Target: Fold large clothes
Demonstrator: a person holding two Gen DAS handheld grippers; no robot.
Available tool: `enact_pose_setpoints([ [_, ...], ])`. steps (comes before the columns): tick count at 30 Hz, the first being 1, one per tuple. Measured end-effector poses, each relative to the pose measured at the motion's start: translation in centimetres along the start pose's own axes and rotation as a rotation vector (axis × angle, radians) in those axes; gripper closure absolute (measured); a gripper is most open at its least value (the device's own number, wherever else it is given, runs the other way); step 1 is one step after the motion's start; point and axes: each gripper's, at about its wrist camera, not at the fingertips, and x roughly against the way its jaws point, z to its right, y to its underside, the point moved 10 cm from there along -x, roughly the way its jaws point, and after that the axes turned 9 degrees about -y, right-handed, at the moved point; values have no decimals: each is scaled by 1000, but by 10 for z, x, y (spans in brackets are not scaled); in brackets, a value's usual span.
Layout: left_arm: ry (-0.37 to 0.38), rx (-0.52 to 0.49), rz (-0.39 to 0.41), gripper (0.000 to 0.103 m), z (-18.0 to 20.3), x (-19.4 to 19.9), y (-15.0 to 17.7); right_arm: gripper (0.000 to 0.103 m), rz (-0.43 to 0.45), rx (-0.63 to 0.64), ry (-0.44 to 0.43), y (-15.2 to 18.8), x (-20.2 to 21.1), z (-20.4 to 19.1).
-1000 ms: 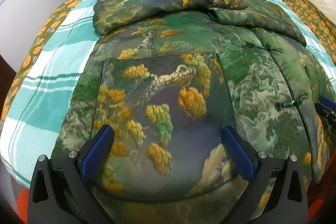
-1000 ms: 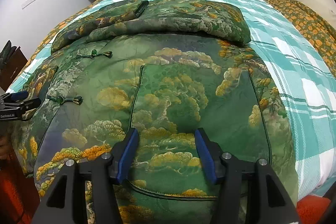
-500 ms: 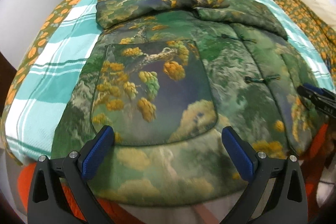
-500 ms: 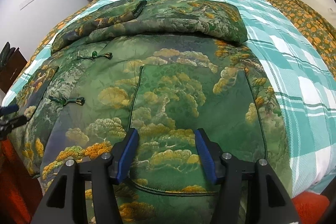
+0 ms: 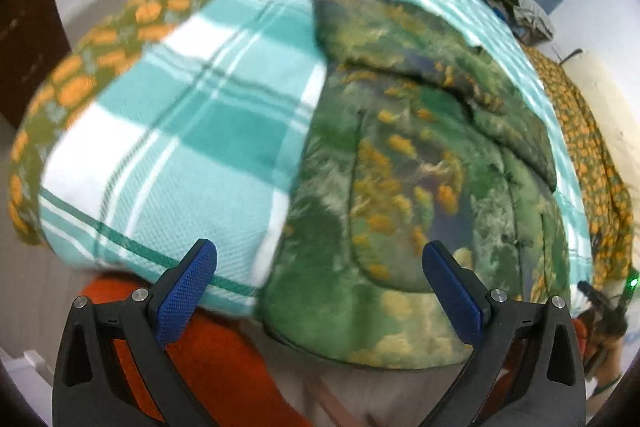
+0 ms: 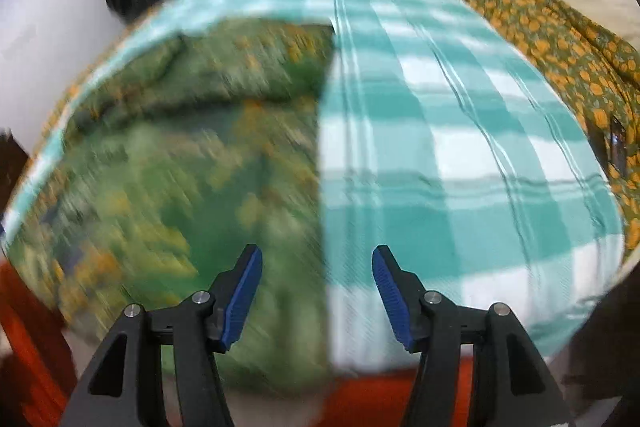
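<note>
A large green padded jacket (image 5: 420,195) with a yellow tree print lies flat on the bed, sleeves folded across its top. My left gripper (image 5: 320,279) is open and empty, above the jacket's lower left corner where it meets the bedspread. My right gripper (image 6: 316,287) is open and empty, above the jacket's right edge; the jacket (image 6: 180,167) is blurred in that view. The right gripper also shows at the far right of the left wrist view (image 5: 600,299).
A teal and white checked bedspread (image 6: 440,147) covers the bed. An orange-patterned quilt (image 6: 560,47) lies along the right side and another edge of it (image 5: 100,47) on the left. Orange floor (image 5: 224,347) shows below the bed's foot. Curtains and clothes stand at the back.
Both grippers have pulled back off the jacket and swung outward, the left to the jacket's left corner, the right to its right edge. Both stayed open. The jacket has not moved.
</note>
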Motion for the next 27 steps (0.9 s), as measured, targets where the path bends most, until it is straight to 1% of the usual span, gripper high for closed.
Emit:
enact_pose_setpoints([
  [2, -2, -22, -36, 1, 1, -13, 7, 44, -38, -14, -32, 13, -2, 5],
  [4, -22, -41, -41, 1, 2, -22, 9, 44, -72, -67, -92, 22, -8, 8],
  [8, -34, -92, -53, 1, 14, -32, 12, 44, -118, -134, -150, 29, -23, 15],
  [11, -13, -149, -72, 1, 24, -29, 20, 44, -171, -167, -251, 33, -39, 2],
  [13, 20, -176, -97, 5, 33, -26, 30, 44, -202, -163, -309, 35, -45, -10],
  [14, 22, -182, -105, 10, 35, -25, 33, 44, -205, -148, -353, 34, -44, -20],
  [16, -19, -205, -109, 21, 34, -25, 38, 44, -212, -118, -382, 34, -43, -33],
  [17, -38, -210, -115, 31, 31, -25, 39, 51, -215, -99, -375, 34, -43, -37],
  [18, -43, -206, -123, 46, 29, -25, 39, 61, -218, -69, -353, 34, -44, -40],
  [19, -44, -195, -135, 56, 27, -24, 39, 78, -215, -56, -337, 34, -44, -41],
  [20, -48, -186, -141, 76, 24, -22, 39, 84, -207, -57, -325, 32, -42, -42],
  [21, -41, -177, -142, 83, 22, -17, 37, 86, -197, -74, -326, 30, -38, -43],
  [23, -7, -157, -136, 90, 22, -8, 32, 89, -167, -80, -326, 23, -28, -46],
  [27, 27, -155, -94, 93, 32, 13, 22, 90, -118, -96, -342, 8, -11, -47],
])
